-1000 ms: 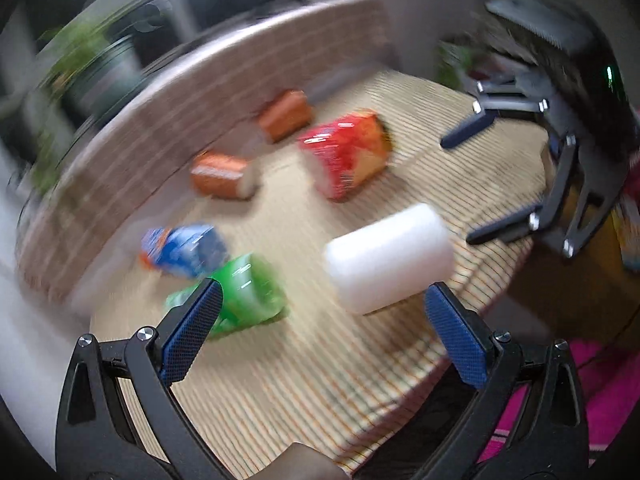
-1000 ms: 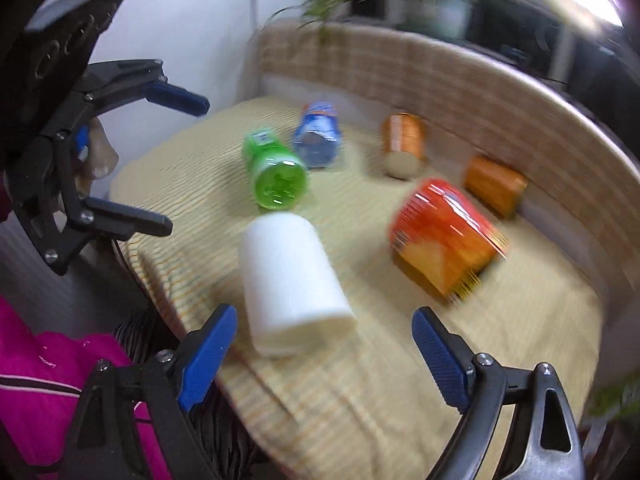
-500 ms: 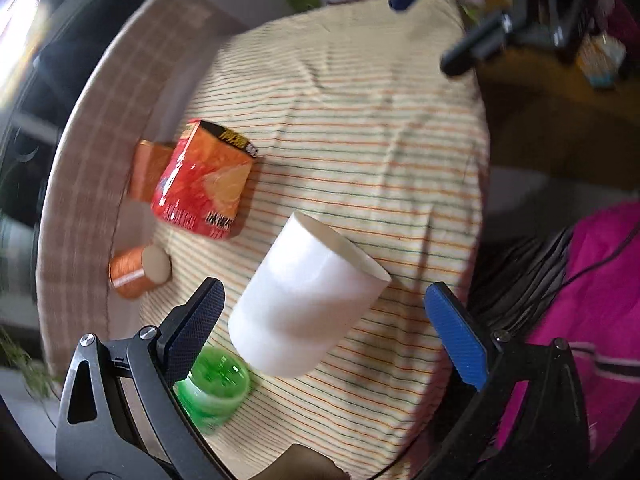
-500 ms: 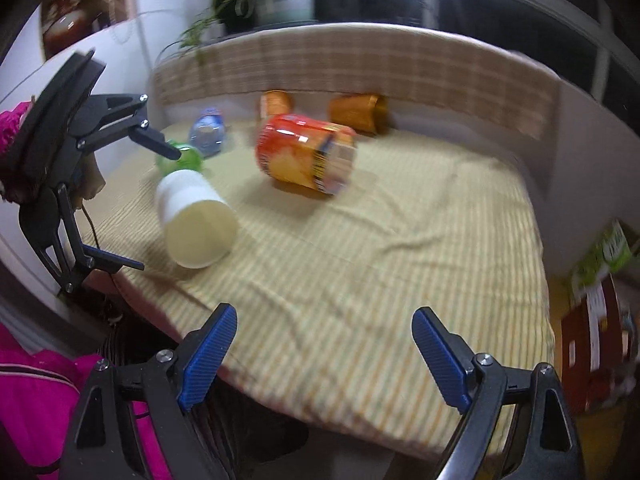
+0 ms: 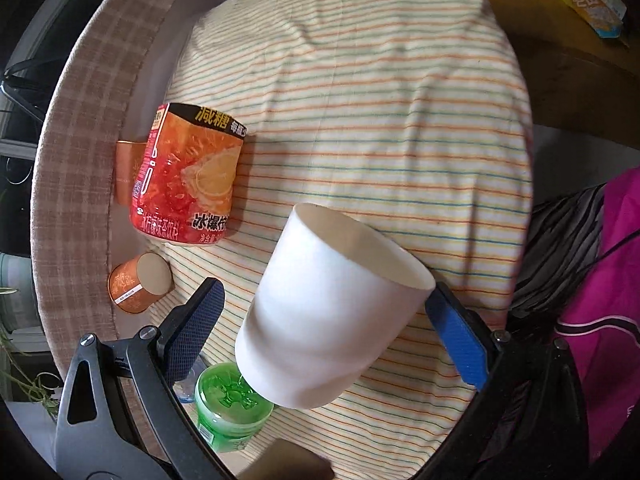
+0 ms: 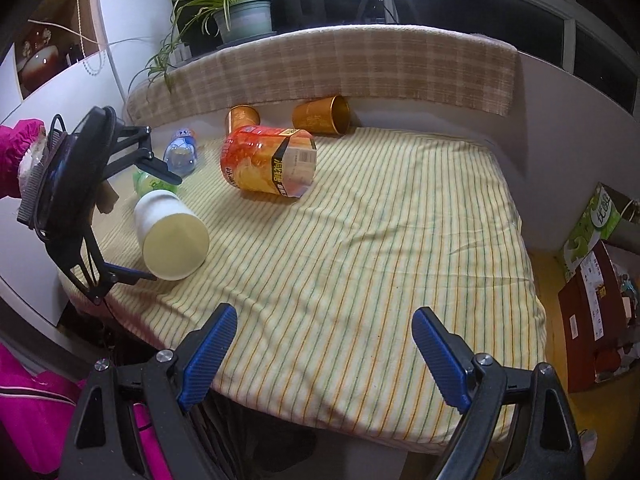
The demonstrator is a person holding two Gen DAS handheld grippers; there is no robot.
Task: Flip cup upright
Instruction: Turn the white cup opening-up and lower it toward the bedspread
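Left wrist view: smooth white cup (image 5: 332, 312), tapered, lies on its side between the spread left gripper (image 5: 324, 332) pads; contact unclear. Ribbed green bottle (image 5: 230, 404) behind its base, partly hidden. Right gripper (image 6: 324, 356) gapes over striped cloth (image 6: 380, 220).

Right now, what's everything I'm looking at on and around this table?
White cup: one, on its side near the left edge, between the left gripper's fingers.
Orange-red drink carton: one, lying mid-table.
Copper-orange cans: two, lying by the back wall.
Green bottle: one, lying behind the cup.
Blue bottle: one, lying near the back left.
Striped tablecloth: one, yellow with thin stripes, covering the table.
Potted plant: one, green, on the sill behind.
Boxes: green and red, on the floor at right.
Left hand-held gripper: black, blue pads, open around the cup.
Right hand-held gripper: open, empty, at the near edge.
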